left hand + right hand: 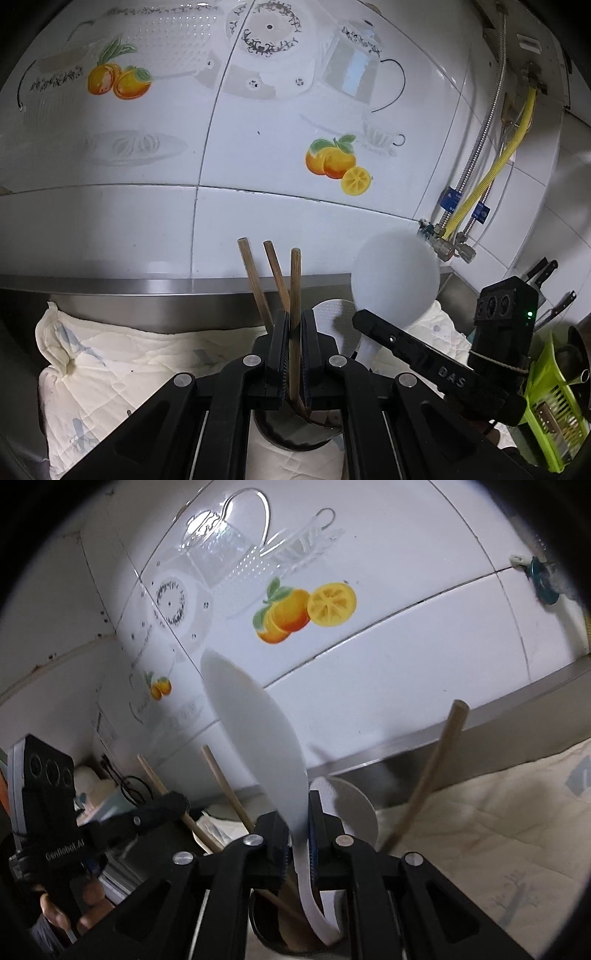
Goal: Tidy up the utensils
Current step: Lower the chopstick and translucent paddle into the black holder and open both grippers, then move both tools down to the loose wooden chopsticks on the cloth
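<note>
Nearest, under both wrists: round dark utensil holder (291, 439), mouth up, standing on a cream quilted cloth (122, 354) spread over the counter, close to the steel back edge (147, 286).

Left gripper (294, 354): jaws nearly together, pressed on 1 wooden chopstick (294, 317). Long axis almost upright, lower end already inside the holder's mouth, top end rising toward the tiled wall. Straight release looks enough to seat it.

Right gripper (298, 834): jaws slightly parted around the neck of a white rice paddle (258, 731). Left pad seems just clear of the plastic; contact on the other side not clear enough to call. Handle curving down between the fingers into the holder (273, 938), tip resting inside; broad blade standing up and leaning left toward the wall. Paddle therefore lying straight along the fingers' line, already in its place, so the coming move probably turns on backing off without dragging the blade.

Paddle itself: smooth, matte, white, thin-edged oval blade.

Farther in the holder: 2 more wooden chopsticks (258, 284) leaning left, and a second white paddle (334, 314) with a dimpled face behind them. In the right view, another stick (428, 775) leaning right.

Beyond, at the counter's right end: green plastic basket (554, 402).
</note>
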A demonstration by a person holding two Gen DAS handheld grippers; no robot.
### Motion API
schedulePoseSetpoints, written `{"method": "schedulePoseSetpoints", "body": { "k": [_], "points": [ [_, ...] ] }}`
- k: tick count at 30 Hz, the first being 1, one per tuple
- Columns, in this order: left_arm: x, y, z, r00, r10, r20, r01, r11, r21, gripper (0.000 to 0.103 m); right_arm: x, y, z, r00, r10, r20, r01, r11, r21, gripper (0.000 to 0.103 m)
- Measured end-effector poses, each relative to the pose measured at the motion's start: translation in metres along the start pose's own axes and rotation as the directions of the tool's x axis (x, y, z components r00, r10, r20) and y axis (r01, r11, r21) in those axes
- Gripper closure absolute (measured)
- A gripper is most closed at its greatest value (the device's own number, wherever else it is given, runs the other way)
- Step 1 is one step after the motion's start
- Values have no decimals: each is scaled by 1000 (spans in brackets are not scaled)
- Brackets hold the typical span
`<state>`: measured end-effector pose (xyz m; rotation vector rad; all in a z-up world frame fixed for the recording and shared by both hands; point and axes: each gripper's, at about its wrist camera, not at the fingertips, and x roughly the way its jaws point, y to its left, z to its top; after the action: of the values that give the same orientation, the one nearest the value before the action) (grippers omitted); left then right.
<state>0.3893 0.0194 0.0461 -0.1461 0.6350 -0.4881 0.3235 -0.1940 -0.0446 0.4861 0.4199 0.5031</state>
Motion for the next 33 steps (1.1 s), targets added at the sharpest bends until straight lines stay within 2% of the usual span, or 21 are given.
{"method": "schedulePoseSetpoints", "body": {
  "k": [1, 2, 3, 10, 14, 20, 22, 23, 24, 33],
  "points": [
    [0, 0, 0, 1000, -2, -6, 2, 1000, -4, 96, -2, 2, 0, 1000, -24, 0, 24, 1000, -9, 65],
    [0, 1, 0, 1000, -5, -11, 5, 1000, -9, 96, -4, 4, 0, 999, -39, 1, 39, 999, -15, 50],
    [0, 1, 0, 1000, -7, -14, 7, 1000, -11, 96, -8, 5, 1, 998, -56, 6, 56, 998, -19, 47],
    [-7, -1, -2, 1000, 5, -19, -5, 1000, -9, 95, -32, 17, 0, 994, -107, -20, 105, 993, -58, 45],
    [-13, -3, -3, 1000, 15, -22, -15, 1000, 0, 95, -50, 24, -1, 989, -143, -25, 140, 988, -71, 33],
    [-25, -8, -2, 1000, 13, -16, -13, 1000, 10, 93, -79, 26, -3, 981, -189, -51, 187, 981, -57, 32],
    [-27, -10, -4, 1000, 17, -20, -17, 1000, 17, 79, -88, 24, -6, 975, -213, -69, 210, 976, -51, 32],
    [-30, -11, -5, 1000, 20, -17, -20, 1000, 18, 62, -93, 23, -9, 974, -214, -76, 211, 976, -48, 32],
    [-34, -12, -7, 1000, 26, -7, -26, 1000, 18, 55, -99, 22, -12, 971, -223, -84, 219, 974, -49, 32],
    [-55, -22, -31, 999, 7, -43, -5, 999, 44, 55, -132, 7, -45, 932, -319, -172, 320, 947, -22, 32]
  ]
}}
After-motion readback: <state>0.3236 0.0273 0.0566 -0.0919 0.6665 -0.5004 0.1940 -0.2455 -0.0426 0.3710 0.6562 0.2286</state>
